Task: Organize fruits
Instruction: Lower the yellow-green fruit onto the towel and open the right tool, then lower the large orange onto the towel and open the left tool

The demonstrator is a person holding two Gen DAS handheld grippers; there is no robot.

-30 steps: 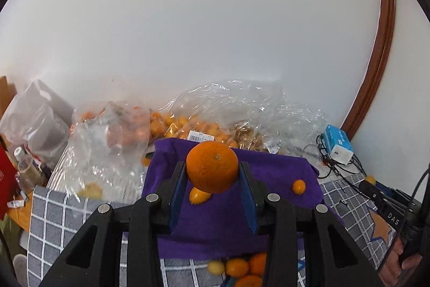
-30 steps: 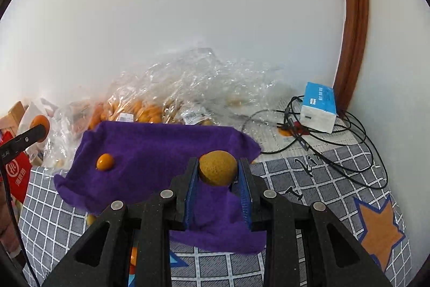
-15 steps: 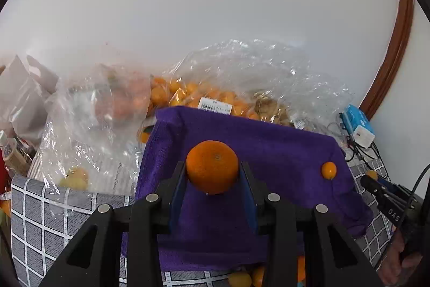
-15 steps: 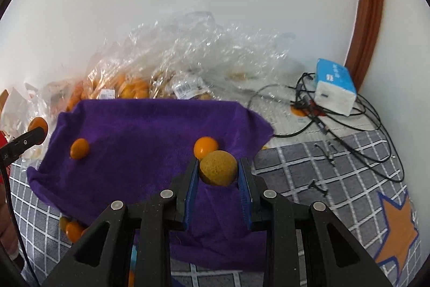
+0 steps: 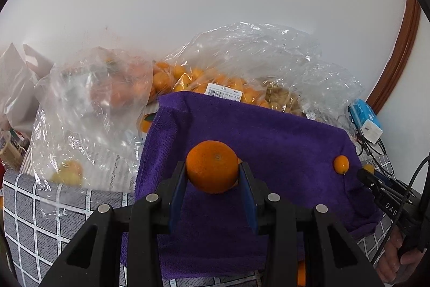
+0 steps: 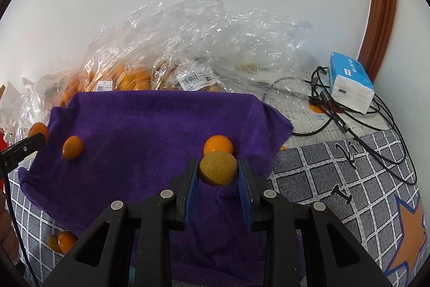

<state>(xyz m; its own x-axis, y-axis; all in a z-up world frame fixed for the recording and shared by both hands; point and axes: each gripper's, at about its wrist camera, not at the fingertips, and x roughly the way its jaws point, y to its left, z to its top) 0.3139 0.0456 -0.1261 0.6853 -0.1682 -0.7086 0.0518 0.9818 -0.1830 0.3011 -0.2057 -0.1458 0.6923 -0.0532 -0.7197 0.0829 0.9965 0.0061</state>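
Observation:
My left gripper [image 5: 212, 171] is shut on a round orange [image 5: 212, 166] and holds it over the purple towel [image 5: 274, 141]. A small kumquat [image 5: 341, 164] lies on the towel's right side. My right gripper [image 6: 218, 172] is shut on a dull yellow-brown round fruit [image 6: 218, 168] above the purple towel [image 6: 139, 131]. An orange kumquat [image 6: 218, 145] lies on the towel just beyond that fruit, and another kumquat [image 6: 72, 147] lies near the towel's left edge. The other gripper's tip [image 6: 22, 149] shows at the far left.
Clear plastic bags of oranges [image 5: 204, 82] and fruit [image 5: 91, 98] pile against the white wall behind the towel. A blue and white box [image 6: 350, 82] and tangled black cables [image 6: 357, 125] lie at the right. Loose kumquats [image 6: 63, 241] sit on the checked grey cloth [image 6: 336, 179].
Both grippers have moved forward and lower over the purple towel, each still holding its fruit. The towel and the bags look larger and nearer.

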